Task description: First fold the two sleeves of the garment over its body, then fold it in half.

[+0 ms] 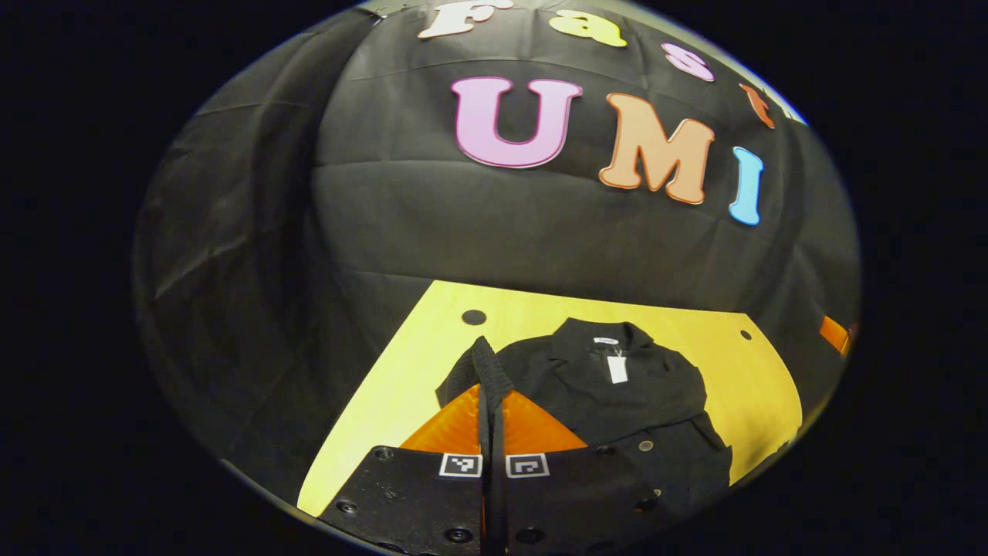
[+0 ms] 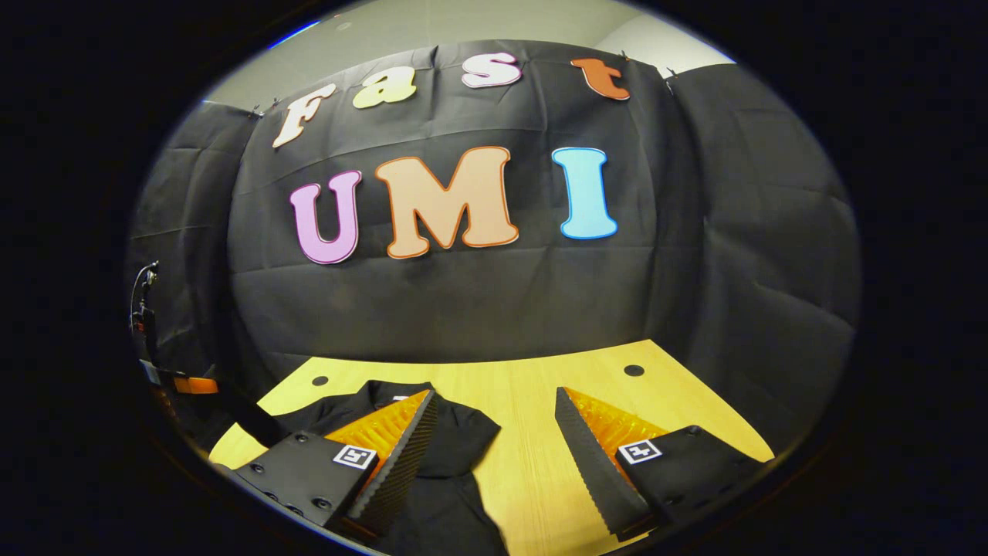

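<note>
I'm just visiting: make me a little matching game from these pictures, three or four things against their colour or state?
Things:
1. left gripper
2. right gripper
3. table
4. tag at the jacket collar

States:
a. yellow
b. white
c. fingers wide apart
d. fingers closed together

Pairs: 1-d, 2-c, 3-a, 4-b

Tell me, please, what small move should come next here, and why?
Probably carry the left gripper across toward the collar: it looks shut on a strip of the black fabric garment, apparently a sleeve, lifted off the yellow wooden table. The right gripper is open.
</note>
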The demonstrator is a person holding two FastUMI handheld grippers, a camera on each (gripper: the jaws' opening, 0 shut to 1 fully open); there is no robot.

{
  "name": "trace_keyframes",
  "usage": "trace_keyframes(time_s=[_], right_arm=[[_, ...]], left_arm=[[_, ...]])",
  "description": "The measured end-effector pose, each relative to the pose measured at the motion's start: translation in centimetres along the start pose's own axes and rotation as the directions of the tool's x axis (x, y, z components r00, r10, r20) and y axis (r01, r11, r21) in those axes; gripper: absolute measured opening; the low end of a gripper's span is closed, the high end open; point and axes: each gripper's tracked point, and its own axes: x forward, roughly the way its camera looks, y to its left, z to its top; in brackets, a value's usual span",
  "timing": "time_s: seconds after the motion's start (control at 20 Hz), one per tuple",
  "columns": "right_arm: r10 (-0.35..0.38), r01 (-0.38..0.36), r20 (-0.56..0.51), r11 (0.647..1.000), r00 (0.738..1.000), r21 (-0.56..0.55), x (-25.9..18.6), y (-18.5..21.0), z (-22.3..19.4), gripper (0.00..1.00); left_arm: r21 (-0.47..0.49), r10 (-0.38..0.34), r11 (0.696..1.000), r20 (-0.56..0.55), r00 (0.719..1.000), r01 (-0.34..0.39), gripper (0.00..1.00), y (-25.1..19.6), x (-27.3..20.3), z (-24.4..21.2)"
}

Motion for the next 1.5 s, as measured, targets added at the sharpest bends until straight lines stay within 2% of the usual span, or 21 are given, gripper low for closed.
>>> trace_keyframes(time_s=[0.25, 0.3, 0.35, 0.45, 0.7, 1.25, 1.45, 1.5], right_arm=[[-0.03, 0.03, -0.001, 0.999, 1.0, 0.025, -0.6, -3.1, -0.2, 0.94], [-0.037, 0.037, -0.001, 0.999, 0.999, 0.026, -0.7, -3.6, -0.2, 0.98], [-0.04, 0.04, -0.003, 0.999, 0.999, 0.028, -1.0, -4.1, -0.2, 0.94], [-0.051, 0.051, -0.003, 0.998, 0.999, 0.03, -1.3, -5.1, -0.2, 0.98], [-0.083, 0.084, -0.006, 0.996, 0.996, 0.03, -2.2, -7.4, -0.3, 0.97], [-0.135, 0.137, -0.035, 0.989, 0.99, 0.049, -3.2, -10.5, -1.4, 0.98], [-0.131, 0.133, -0.041, 0.99, 0.991, 0.05, -3.1, -10.4, -1.6, 0.97], [-0.127, 0.129, -0.042, 0.99, 0.991, 0.05, -3.0, -10.4, -1.7, 0.97]], left_arm=[[0.068, -0.081, 0.994, 0.003, 0.997, 0.081, 0.0, -5.9, 1.5, 1.5], [0.078, -0.097, 0.992, 0.002, 0.995, 0.097, 0.0, -7.2, 1.8, 1.7], [0.085, -0.113, 0.99, -0.002, 0.994, 0.113, 0.0, -8.3, 2.3, 1.7], [0.093, -0.145, 0.985, -0.01, 0.989, 0.145, 0.0, -10.7, 2.9, 1.7], [0.113, -0.217, 0.969, -0.053, 0.975, 0.222, 0.0, -16.1, 4.7, 0.5], [0.183, -0.283, 0.933, -0.153, 0.947, 0.309, 0.0, -24.3, 9.2, -2.5], [0.226, -0.262, 0.929, -0.163, 0.951, 0.295, 0.0, -25.9, 10.6, -2.8], [0.209, -0.282, 0.929, -0.138, 0.95, 0.306, 0.33, -26.6, 10.2, -2.3]])
